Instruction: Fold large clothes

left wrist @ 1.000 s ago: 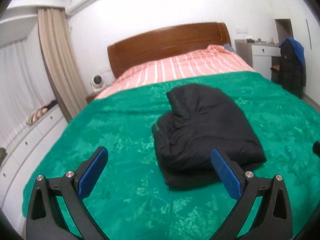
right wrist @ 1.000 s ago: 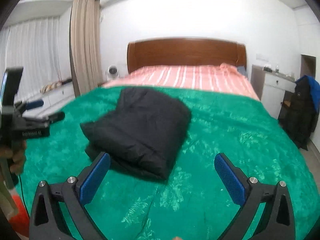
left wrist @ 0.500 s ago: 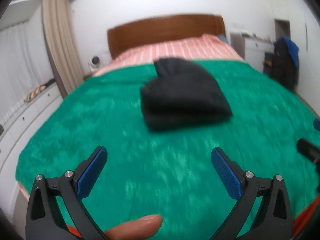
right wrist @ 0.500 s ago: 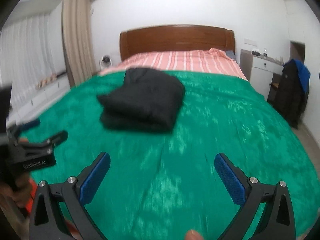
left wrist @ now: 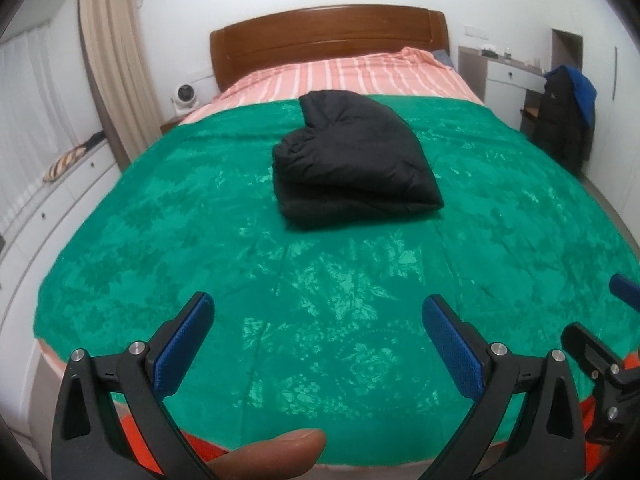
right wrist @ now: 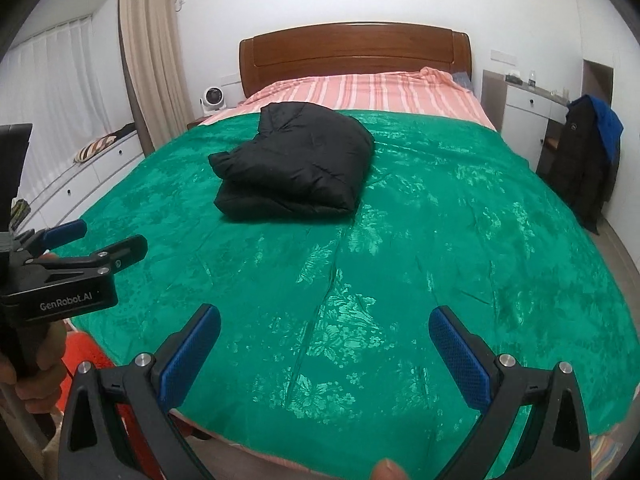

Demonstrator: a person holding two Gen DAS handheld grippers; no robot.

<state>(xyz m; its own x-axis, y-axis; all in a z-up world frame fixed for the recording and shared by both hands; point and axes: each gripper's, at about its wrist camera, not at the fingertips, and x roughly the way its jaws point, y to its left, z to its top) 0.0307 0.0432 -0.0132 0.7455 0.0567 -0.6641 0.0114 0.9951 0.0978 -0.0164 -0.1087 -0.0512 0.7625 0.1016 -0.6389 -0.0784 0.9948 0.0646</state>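
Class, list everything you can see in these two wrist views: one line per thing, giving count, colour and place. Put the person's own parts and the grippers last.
folded jacket: one, black, on the green cover, mid-bed
bed cover: one, green, patterned, over most of the bed
striped sheet: one, pink and white, at the head end
headboard: one, brown wood, against the wall
small fan: one, white, left of the headboard
curtain: one, beige, left wall
white cabinet: one, right of the bed
hanging coats: dark and blue, far right
left gripper: one, black with blue pads, open, empty
right gripper: one, same, open, empty
thumb: one, bottom edge of the left view
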